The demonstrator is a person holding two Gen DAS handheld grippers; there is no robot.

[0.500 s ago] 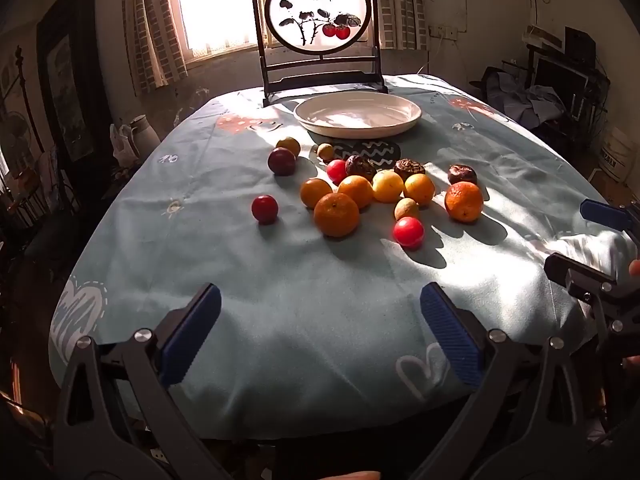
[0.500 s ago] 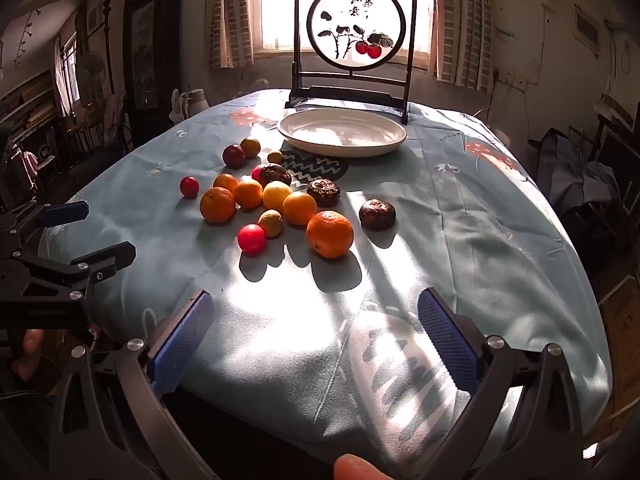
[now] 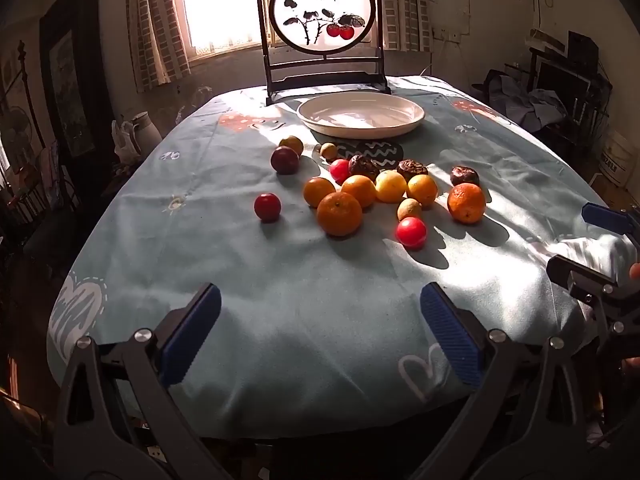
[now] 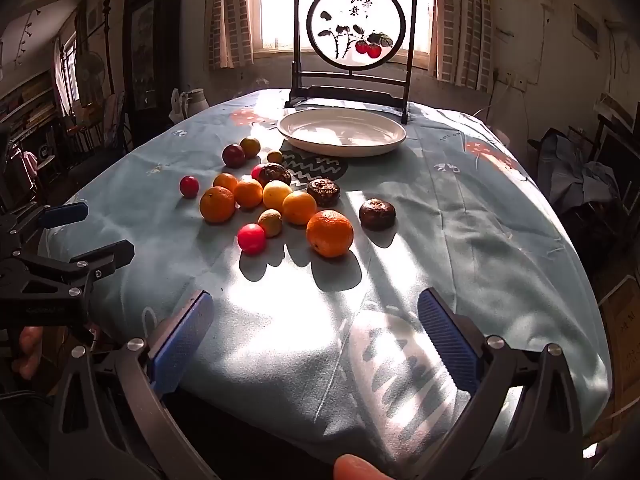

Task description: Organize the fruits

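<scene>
Still, both claws (image 3: 320, 332) (image 4: 316, 336) hang open; fruits (image 3: 376, 196) unmoved.

Strong backlight is pouring in from the window (image 4: 344, 4), leaving the room's sides dim.

The window is blowing out to white behind the round painted screen (image 3: 323, 14); in front of it the white plate (image 3: 360, 114) is glaring, and the fruits are casting long hard shadows toward the camera across the blue tablecloth (image 4: 460, 208). Fisheye distortion is bending the tablecloth's edges, and the corners are darkening to black.

a lived-in home: curtains (image 4: 230, 20), clothed dining table (image 4: 460, 216).
</scene>
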